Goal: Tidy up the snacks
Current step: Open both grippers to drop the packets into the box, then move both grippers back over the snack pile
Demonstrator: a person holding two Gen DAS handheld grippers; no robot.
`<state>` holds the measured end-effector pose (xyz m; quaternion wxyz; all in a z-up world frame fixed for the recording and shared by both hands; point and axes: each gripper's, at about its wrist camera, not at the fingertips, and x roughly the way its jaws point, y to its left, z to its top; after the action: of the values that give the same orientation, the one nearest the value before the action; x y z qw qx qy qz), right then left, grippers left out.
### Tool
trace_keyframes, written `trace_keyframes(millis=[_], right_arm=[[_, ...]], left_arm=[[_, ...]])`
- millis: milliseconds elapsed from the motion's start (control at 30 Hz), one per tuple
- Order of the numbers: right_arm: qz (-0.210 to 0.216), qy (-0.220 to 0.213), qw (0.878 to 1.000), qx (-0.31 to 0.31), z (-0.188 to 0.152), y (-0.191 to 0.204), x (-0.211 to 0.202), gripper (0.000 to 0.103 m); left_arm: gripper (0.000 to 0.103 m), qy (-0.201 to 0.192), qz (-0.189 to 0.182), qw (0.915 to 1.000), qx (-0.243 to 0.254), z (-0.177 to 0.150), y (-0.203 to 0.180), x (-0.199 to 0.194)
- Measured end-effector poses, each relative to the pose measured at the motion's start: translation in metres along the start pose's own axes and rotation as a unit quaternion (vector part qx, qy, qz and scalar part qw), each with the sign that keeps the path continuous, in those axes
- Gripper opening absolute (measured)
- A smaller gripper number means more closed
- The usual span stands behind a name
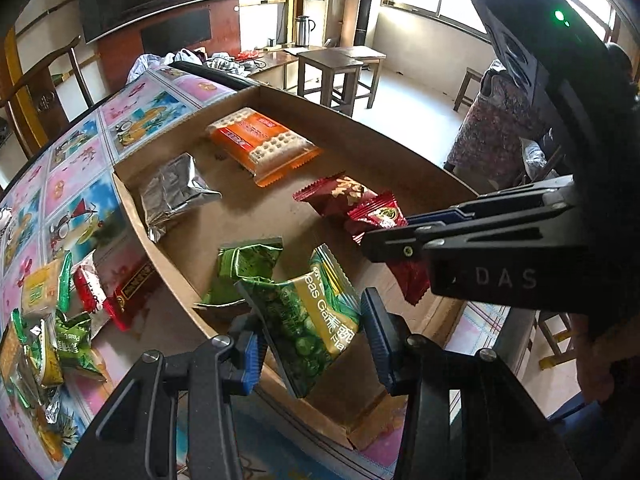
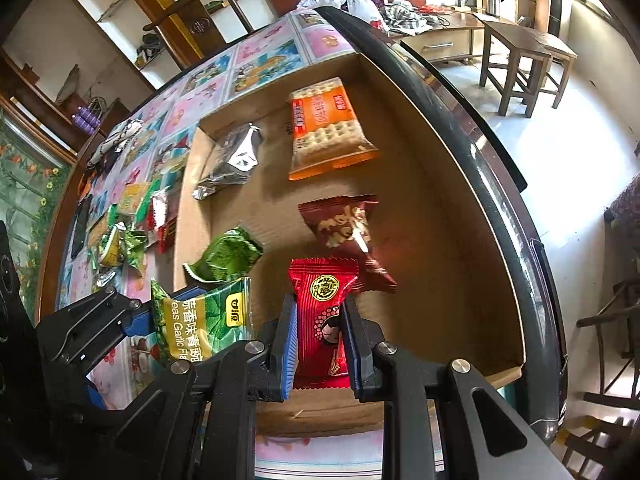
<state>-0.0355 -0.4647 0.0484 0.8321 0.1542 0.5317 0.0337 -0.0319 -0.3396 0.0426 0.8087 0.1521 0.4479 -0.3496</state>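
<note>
My left gripper (image 1: 314, 332) is shut on a green garlic-peas packet (image 1: 316, 320), held tilted over the near end of a shallow cardboard box (image 1: 132, 216). My right gripper (image 2: 320, 344) is shut on a red sweet packet (image 2: 320, 308), just above the box floor (image 2: 440, 200). Each view shows the other gripper: the right gripper (image 1: 390, 232) with its red packet (image 1: 380, 216), and the peas packet (image 2: 200, 320) at the lower left. Inside the box lie an orange cracker pack (image 1: 264, 140), a silver packet (image 1: 172, 192), a crumpled green packet (image 1: 244, 268) and a brown-red packet (image 2: 344, 228).
A pile of loose snacks (image 1: 52, 320) lies on the patterned tablecloth (image 1: 80, 152) left of the box. The table's dark rim (image 2: 500, 184) runs along the box's right side. Wooden stools (image 1: 340, 68) and a person in patterned clothing (image 1: 492, 132) are beyond.
</note>
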Motion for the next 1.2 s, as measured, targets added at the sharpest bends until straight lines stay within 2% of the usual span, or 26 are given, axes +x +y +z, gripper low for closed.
trace_keyframes(millis=[433, 833, 1067, 1200], right_arm=[[-0.008, 0.014, 1.0, 0.006, -0.004, -0.006, 0.007, 0.022], [-0.012, 0.01, 1.0, 0.015, -0.008, -0.006, 0.003, 0.025], [-0.017, -0.018, 0.999, 0.02, -0.01, -0.003, -0.012, 0.025], [-0.005, -0.039, 0.999, 0.017, -0.009, 0.006, -0.019, 0.028]], left_arm=[[0.044, 0.012, 0.016, 0.9997, 0.015, -0.007, -0.005, 0.011], [0.044, 0.014, 0.011, 0.9996, 0.024, -0.008, -0.009, 0.011], [0.044, -0.013, 0.007, 0.9996, 0.025, -0.008, -0.009, -0.007], [0.044, -0.03, 0.014, 0.9993, 0.016, -0.01, -0.003, -0.022]])
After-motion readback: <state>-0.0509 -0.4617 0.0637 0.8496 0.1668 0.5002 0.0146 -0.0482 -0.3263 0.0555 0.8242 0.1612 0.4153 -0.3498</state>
